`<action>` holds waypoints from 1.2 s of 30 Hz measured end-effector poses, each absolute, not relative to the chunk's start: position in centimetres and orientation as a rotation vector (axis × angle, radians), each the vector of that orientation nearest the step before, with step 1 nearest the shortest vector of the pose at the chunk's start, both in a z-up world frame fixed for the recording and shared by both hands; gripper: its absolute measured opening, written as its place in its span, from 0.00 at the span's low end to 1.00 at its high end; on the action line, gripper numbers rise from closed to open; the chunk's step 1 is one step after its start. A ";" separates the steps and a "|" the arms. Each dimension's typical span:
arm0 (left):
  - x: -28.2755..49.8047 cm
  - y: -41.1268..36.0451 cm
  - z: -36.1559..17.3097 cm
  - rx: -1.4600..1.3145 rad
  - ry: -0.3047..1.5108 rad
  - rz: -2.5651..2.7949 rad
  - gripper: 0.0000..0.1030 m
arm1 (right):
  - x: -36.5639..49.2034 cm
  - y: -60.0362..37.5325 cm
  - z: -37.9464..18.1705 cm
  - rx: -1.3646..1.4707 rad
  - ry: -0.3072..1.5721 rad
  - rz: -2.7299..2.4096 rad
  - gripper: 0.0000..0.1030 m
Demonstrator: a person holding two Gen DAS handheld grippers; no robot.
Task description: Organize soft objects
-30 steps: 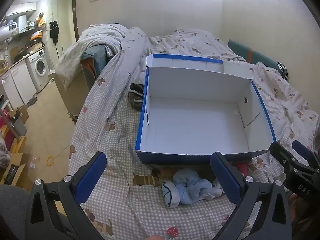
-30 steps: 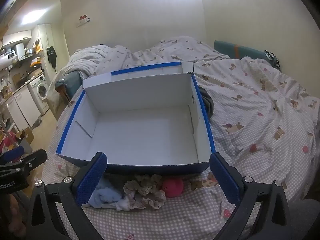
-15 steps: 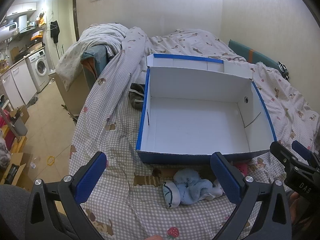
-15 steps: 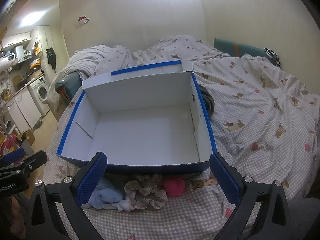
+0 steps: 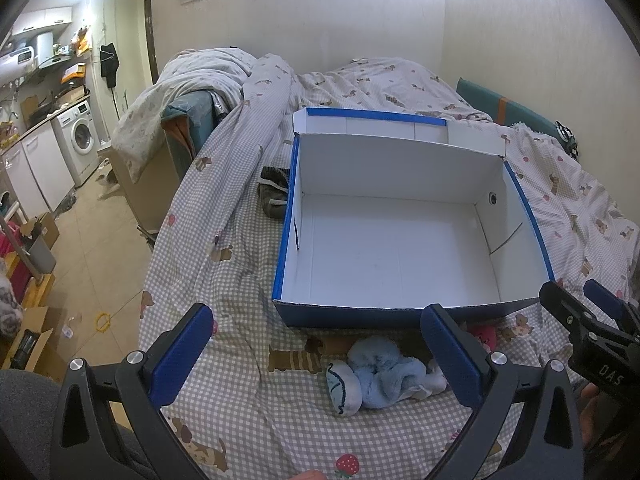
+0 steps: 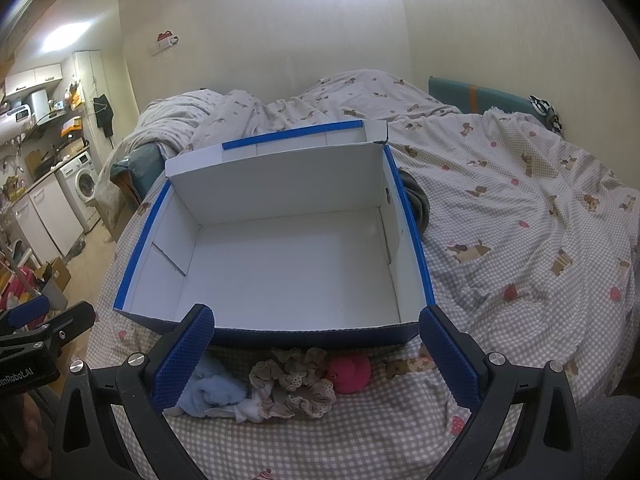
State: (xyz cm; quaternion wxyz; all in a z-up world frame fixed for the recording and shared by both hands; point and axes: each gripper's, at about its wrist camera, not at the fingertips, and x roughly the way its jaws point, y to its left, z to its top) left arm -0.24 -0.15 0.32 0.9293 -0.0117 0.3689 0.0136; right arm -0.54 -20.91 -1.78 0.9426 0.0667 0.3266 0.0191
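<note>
An empty white box with blue rims (image 5: 400, 304) (image 6: 412, 236) sits on the checked bedspread. In front of its near wall lies a small pile: a fluffy light-blue scrunchie (image 5: 384, 376) (image 6: 212, 394), a white and blue sock (image 5: 340, 390), a beige lace scrunchie (image 6: 296, 384) and a pink soft ball (image 6: 352, 374) (image 5: 484, 334). My left gripper (image 5: 320, 360) hovers open above the blue scrunchie. My right gripper (image 6: 316, 360) hangs open above the lace scrunchie. Nothing is between either pair of fingers.
A dark sock (image 5: 274, 196) lies left of the box, and dark cloth (image 6: 418, 200) on its right. Rumpled duvet (image 5: 208, 80) piles at the back. The bed edge drops left to a tiled floor (image 5: 92, 252) with cardboard boxes and a washing machine (image 5: 80, 140).
The right wrist view has shifted slightly, with the box and the pile a little lower and nearer. The left gripper has barely moved. Both stay open.
</note>
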 end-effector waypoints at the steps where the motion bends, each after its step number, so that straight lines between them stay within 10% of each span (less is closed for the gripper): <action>1: -0.2 -0.1 0.3 -0.024 0.756 0.028 1.00 | -0.5 -20.9 -1.8 0.136 0.666 0.039 1.00; 36: -0.3 -0.2 0.5 -0.014 0.751 0.024 1.00 | -0.5 -20.8 -2.0 0.139 0.669 0.043 1.00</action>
